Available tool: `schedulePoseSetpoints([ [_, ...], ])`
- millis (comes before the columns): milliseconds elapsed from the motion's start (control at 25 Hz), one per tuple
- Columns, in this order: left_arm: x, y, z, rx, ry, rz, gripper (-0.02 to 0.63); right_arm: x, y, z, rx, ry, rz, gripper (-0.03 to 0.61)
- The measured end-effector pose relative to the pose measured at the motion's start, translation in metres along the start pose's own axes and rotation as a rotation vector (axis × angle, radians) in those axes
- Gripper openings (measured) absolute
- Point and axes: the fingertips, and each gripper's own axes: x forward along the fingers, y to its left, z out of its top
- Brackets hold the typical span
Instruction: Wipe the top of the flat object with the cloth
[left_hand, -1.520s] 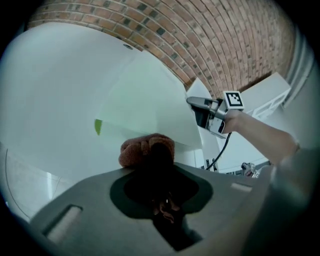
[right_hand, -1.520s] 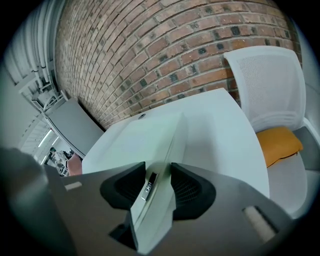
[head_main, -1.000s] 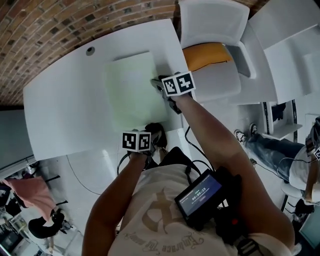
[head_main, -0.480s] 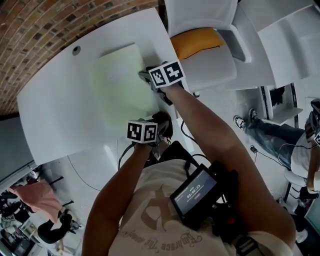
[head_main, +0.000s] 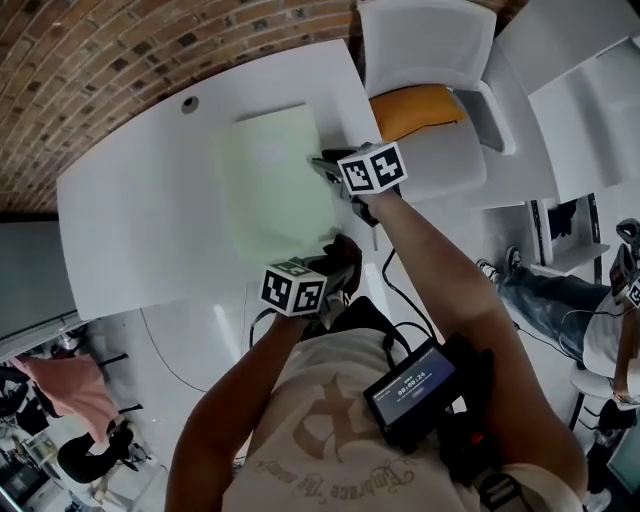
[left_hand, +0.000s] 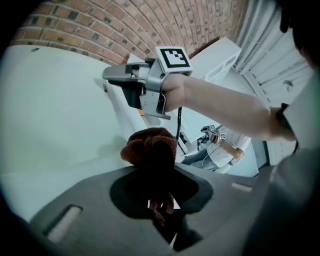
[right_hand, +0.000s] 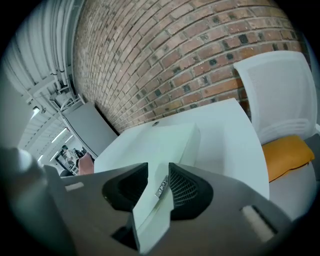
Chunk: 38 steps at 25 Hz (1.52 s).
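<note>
Tag (right_hand: 161, 186) of metal on edge of flat object (right_hand: 170, 142), lettering illegible.

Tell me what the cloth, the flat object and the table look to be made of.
The cloth looks like soft, fuzzy brown fabric, perhaps fleece or microfibre, since it bunches in rounded folds. The flat object is pale green and matte, rigid with crisp edges, so likely coated board or plastic. The table is smooth and white, probably laminate or plastic.
</note>
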Motion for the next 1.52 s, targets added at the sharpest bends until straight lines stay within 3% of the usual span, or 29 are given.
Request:
schedulePoseSetpoints([
  [280,-0.068,0.004,0.007,0.063,-0.143,0.058,0.077,-0.035,0.049,0.009,-0.107,-0.070,0.023,0.015],
  [560,-0.148,0.022,0.015,0.069,-0.333,0.100,0.077,-0.060,0.111,0.002,-0.210,-0.150,0.060,0.008],
  [840,-0.211,0.044,-0.011,0.131,-0.406,0.201,0.077,-0.079,0.169,-0.036,-0.254,-0.216,0.063,0.008],
  [1080,-0.240,0.048,-0.027,0.147,-0.460,0.196,0.077,-0.090,0.204,-0.066,-0.251,-0.272,0.031,0.008],
  [1520,-0.270,0.048,-0.038,0.222,-0.507,0.170,0.077,-0.099,0.240,-0.080,-0.269,-0.376,-0.038,0.008],
])
